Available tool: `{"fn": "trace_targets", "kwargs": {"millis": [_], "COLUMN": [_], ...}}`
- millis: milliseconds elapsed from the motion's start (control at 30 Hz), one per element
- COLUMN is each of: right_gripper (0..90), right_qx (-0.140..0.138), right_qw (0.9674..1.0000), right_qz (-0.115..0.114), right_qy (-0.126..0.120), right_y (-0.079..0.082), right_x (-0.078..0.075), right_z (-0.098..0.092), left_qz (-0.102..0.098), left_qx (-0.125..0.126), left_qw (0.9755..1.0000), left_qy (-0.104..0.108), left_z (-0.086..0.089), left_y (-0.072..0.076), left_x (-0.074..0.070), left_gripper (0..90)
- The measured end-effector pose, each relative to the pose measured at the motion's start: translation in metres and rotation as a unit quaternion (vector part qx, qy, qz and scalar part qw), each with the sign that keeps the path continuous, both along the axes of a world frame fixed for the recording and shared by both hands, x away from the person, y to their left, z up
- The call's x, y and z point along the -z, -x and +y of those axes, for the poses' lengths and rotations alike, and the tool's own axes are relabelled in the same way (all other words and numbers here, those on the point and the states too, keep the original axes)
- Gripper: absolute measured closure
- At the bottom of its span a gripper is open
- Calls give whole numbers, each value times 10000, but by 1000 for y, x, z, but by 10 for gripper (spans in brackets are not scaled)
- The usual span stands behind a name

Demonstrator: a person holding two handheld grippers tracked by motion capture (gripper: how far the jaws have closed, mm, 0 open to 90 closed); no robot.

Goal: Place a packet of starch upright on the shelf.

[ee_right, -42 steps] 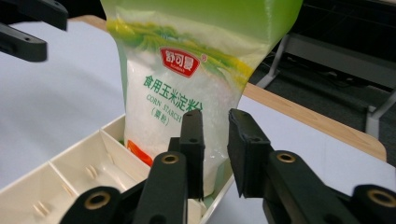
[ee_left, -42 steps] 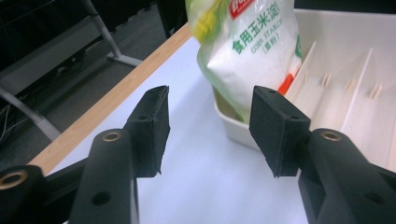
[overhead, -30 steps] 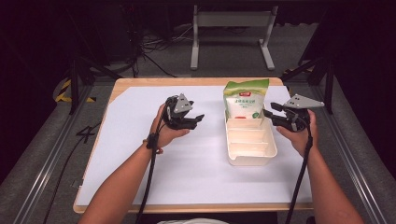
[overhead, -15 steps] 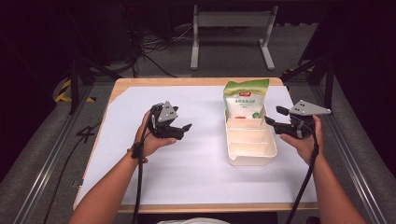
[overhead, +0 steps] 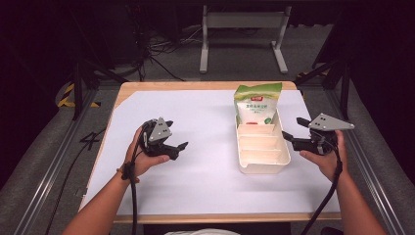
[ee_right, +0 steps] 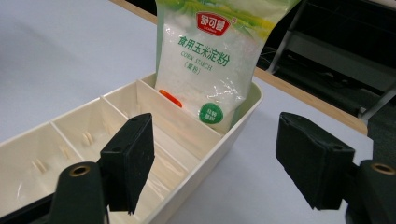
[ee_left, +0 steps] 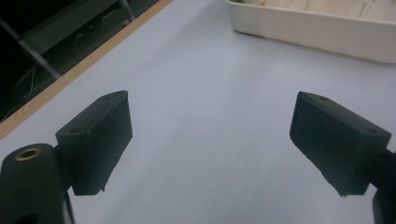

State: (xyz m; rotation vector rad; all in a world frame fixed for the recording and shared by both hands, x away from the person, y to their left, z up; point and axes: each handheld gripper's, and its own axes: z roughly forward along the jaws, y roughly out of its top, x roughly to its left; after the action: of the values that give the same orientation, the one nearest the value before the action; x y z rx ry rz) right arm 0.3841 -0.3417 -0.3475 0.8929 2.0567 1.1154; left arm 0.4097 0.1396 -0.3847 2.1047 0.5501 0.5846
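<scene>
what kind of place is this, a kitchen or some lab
Probably a lab or recording setup, not a kitchen: a white-covered table ringed by dark drapes, cables on the floor, and a metal stand behind it.

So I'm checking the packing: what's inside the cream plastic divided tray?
A white-and-green corn starch bag stands upright in the far compartment of the cream plastic divided tray. The nearer compartments look empty. The bag covers that compartment's floor.

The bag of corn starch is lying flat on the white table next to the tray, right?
Not quite. The bag of corn starch is not lying flat beside the tray; it stands upright inside the tray's end compartment, leaning on its wall. The right gripper view shows this.
</scene>
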Motion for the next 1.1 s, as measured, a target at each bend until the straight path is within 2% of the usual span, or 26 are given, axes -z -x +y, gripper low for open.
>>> {"fn": "trace_targets", "kwargs": {"millis": [167,500,567,700,800,1033,1100], "right_gripper": [237,208,207,205,205,203,203], "right_qx": [-13,-253,-185,-237,-212,-158,-116], "right_qw": [10000,9996,9995,9995,9996,9994,9994], "right_qz": [-35,-65,-102,-88,-50,-11,-17], "right_qy": [19,120,227,193,205,292,314], "right_y": [8,26,30,35,39,46,48], "right_x": [1,2,3,5,8,15,16], "right_z": [-3,-4,-4,-5,-6,-9,-11], "left_qz": [20,38,87,73,44,147,123], "left_qx": [-27,-236,-311,-415,-495,-563,-576], "left_qw": [10000,9997,9995,9991,9987,9983,9982], "left_qy": [-92,-92,-58,4,-56,-103,-117], "left_z": [13,40,46,57,63,74,76], "left_y": [9,26,29,37,43,52,54], "left_x": [4,11,12,14,15,22,23], "left_gripper": [134,128,118,118,110,108,108]}}
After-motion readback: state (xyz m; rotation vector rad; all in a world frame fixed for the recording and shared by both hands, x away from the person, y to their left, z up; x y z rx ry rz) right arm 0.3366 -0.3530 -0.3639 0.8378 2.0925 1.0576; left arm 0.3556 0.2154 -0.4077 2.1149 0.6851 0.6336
